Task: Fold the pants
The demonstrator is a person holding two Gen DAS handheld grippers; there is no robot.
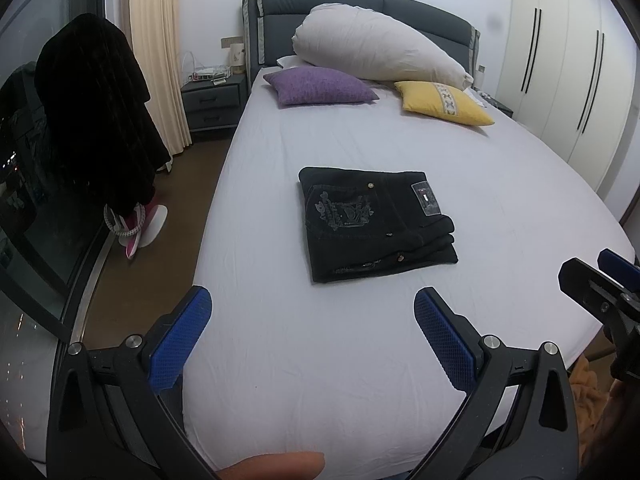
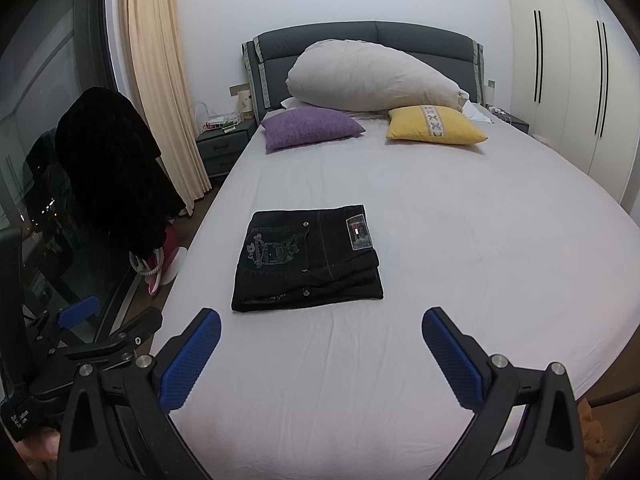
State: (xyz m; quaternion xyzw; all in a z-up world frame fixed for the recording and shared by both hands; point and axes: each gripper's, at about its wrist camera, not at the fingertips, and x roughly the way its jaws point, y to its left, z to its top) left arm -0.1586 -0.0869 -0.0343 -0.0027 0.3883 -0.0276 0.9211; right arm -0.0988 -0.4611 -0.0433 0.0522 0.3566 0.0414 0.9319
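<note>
We see the black pants point(image 1: 376, 222) lying folded into a compact, roughly square stack on the white sheet of the bed point(image 1: 400, 144), about midway along its length. An embroidered back pocket and a small rectangular label patch face upward, and the layered edges of the fold show along the stack's right side. From the right wrist view the same pants point(image 2: 308, 258) sit a little left of centre, flat on the bed point(image 2: 460, 240) and touched by nothing.

Our left gripper point(image 1: 313, 308) hangs above the near end of the mattress, its blue-padded jaws spread wide with nothing between them, clear of the pants. Our right gripper point(image 2: 321, 328) is likewise released, jaws wide apart and empty, also short of the stack. Each tool appears at the edge of the other's view, the two held side by side.

Beyond the pants, a purple cushion point(image 1: 320, 86) and a yellow cushion point(image 1: 446, 103) rest near the head of the bed, with a large pale pillow point(image 1: 376, 46) leaning against the dark grey headboard point(image 1: 360, 0). To the left stand a nightstand point(image 1: 212, 106), a cream curtain point(image 1: 154, 48) and a dark garment point(image 1: 96, 116) hanging by the window. White wardrobe doors point(image 1: 560, 56) line the right wall.
</note>
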